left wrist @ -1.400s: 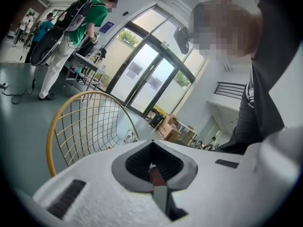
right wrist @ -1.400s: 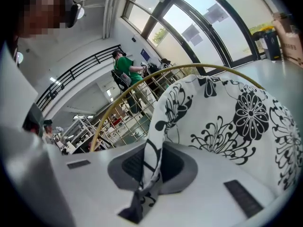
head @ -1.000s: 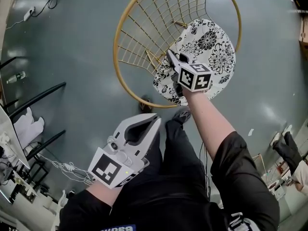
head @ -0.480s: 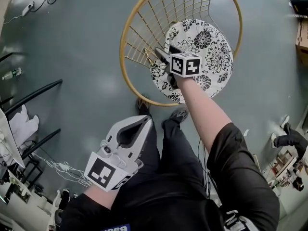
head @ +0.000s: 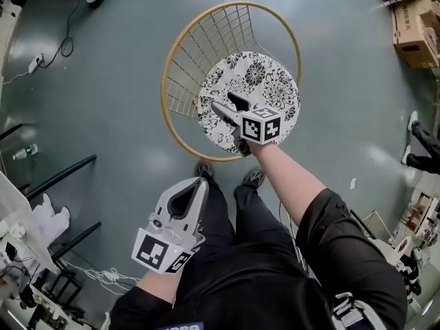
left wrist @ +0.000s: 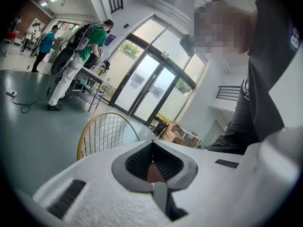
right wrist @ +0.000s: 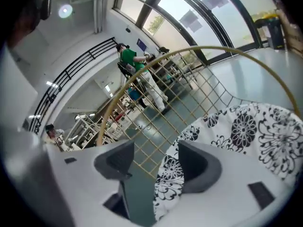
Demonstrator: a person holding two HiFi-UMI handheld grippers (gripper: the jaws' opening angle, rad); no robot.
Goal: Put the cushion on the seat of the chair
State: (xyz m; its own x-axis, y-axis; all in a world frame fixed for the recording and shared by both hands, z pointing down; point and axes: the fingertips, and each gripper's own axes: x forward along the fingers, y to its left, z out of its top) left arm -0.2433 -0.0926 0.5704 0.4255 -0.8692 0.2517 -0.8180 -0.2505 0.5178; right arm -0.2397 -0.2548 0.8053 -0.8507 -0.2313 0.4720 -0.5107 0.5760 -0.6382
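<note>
The round cushion (head: 265,88), white with black flowers, lies flat on the seat of the gold wire chair (head: 180,60). My right gripper (head: 223,103) hovers over the cushion's near left edge, its jaws opening. In the right gripper view the right gripper (right wrist: 156,162) has the cushion (right wrist: 246,131) edge under its gap, and neither pad presses on it. The chair's wire back (right wrist: 189,84) rises behind. My left gripper (head: 199,183) hangs low by my leg, shut and empty. In the left gripper view the left gripper (left wrist: 152,148) points toward the chair (left wrist: 102,131).
My feet (head: 206,170) stand just before the chair's rim. Cardboard boxes (head: 412,19) sit at the far right, a cable (head: 62,47) lies on the floor at far left, and black rails (head: 62,170) and benches stand at left. People work at tables (left wrist: 75,60) beyond.
The right gripper has let go of the cushion and its jaws have spread. The cushion went from tilted in the grip to lying flat on the seat. The left gripper stayed shut.
</note>
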